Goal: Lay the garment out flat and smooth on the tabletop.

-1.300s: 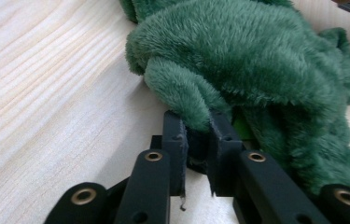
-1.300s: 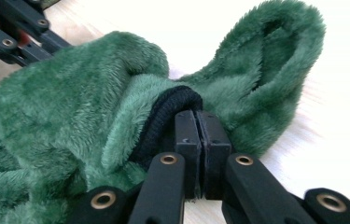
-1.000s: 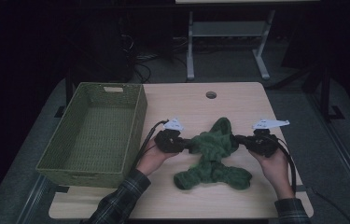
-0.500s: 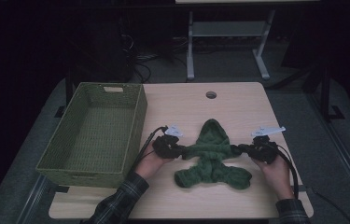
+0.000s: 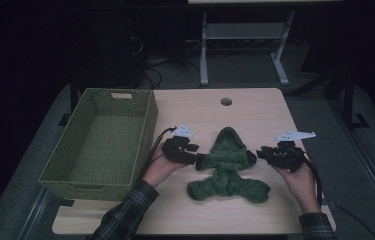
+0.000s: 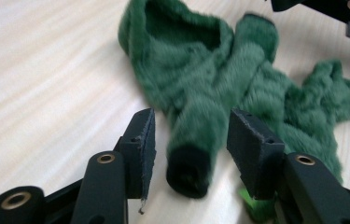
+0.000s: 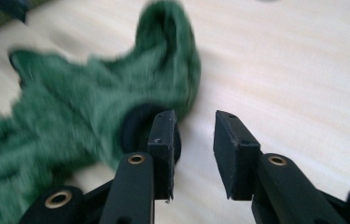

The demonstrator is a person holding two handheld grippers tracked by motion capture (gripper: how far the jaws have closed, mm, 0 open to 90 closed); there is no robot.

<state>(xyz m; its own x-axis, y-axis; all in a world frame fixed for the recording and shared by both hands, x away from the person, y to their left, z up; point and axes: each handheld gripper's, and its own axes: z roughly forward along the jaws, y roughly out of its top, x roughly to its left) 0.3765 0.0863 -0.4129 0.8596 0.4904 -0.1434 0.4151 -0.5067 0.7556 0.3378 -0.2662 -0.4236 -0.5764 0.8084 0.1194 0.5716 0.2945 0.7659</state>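
A fuzzy green hooded garment (image 5: 227, 165) lies flat on the wooden table (image 5: 260, 110), hood pointing away from the person. My left gripper (image 5: 197, 159) is at its left sleeve. In the left gripper view the dark sleeve cuff (image 6: 187, 170) lies between the jaws of the left gripper (image 6: 191, 135), which have just been opening, and the pads stand clear of it. My right gripper (image 5: 261, 154) is at the right sleeve. Its jaws (image 7: 195, 140) have just been opening too, with bare table between them and the other cuff (image 7: 133, 128) just outside one pad.
A green woven basket (image 5: 147, 125) stands at the table's left, close behind my left hand. A round cable hole (image 5: 226, 101) sits near the far edge. The person's plaid sleeves come in from the bottom. The floor beyond is dark, with a desk frame.
Both grippers have let go of the sleeves and their jaws have opened. The garment, held stretched between them before, now lies slack on the table, slightly nearer the person.
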